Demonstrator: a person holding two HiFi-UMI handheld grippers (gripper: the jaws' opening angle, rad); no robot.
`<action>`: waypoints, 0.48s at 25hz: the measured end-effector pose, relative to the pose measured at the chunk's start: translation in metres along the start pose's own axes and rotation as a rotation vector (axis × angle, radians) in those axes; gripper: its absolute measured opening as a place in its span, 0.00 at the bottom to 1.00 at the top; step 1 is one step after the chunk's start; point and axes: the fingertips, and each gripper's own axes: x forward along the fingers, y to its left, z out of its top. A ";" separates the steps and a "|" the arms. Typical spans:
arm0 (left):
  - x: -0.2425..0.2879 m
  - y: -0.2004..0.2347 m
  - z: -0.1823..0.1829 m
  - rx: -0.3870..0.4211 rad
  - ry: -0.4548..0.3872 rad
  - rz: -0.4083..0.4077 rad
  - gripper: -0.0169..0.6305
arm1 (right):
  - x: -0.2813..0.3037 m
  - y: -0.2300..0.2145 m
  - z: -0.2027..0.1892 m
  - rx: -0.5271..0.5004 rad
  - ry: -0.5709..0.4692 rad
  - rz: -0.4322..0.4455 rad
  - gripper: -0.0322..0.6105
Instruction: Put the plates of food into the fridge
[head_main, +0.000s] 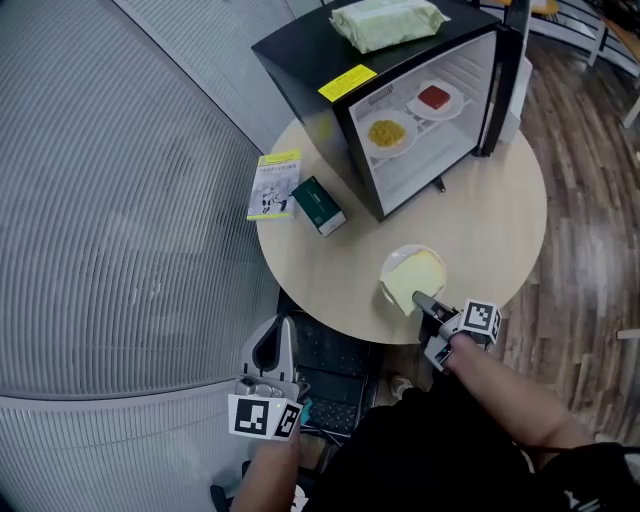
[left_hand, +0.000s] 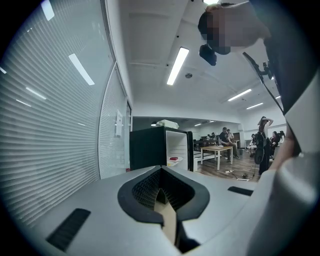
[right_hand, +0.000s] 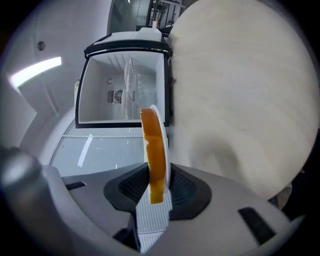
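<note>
Risk: right gripper (right_hand: 154, 192) clamps only the plate (head_main: 386, 288) rim, left gripper (left_hand: 162, 200) empty, jaws together; a tilt could slide yellow slab (head_main: 416, 274) off.

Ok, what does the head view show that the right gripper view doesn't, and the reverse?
Only the head view: the booklet, the green box, the packet on the fridge, the yellow food and red food on two plates inside it, and the left hand-held gripper.
Only the right gripper view: the fan grille on the fridge's back wall.
Both: the open fridge, the table, and the plate with the yellow slab clamped in the right hand-held gripper.
</note>
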 end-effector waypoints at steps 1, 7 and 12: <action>0.008 -0.002 0.002 0.001 -0.002 0.001 0.03 | 0.001 0.003 0.008 -0.006 0.006 0.000 0.23; 0.056 -0.016 0.015 0.008 -0.015 -0.001 0.03 | 0.011 0.016 0.060 -0.019 0.029 0.000 0.23; 0.091 -0.018 0.020 0.007 -0.012 0.027 0.03 | 0.026 0.026 0.099 -0.053 0.053 0.005 0.23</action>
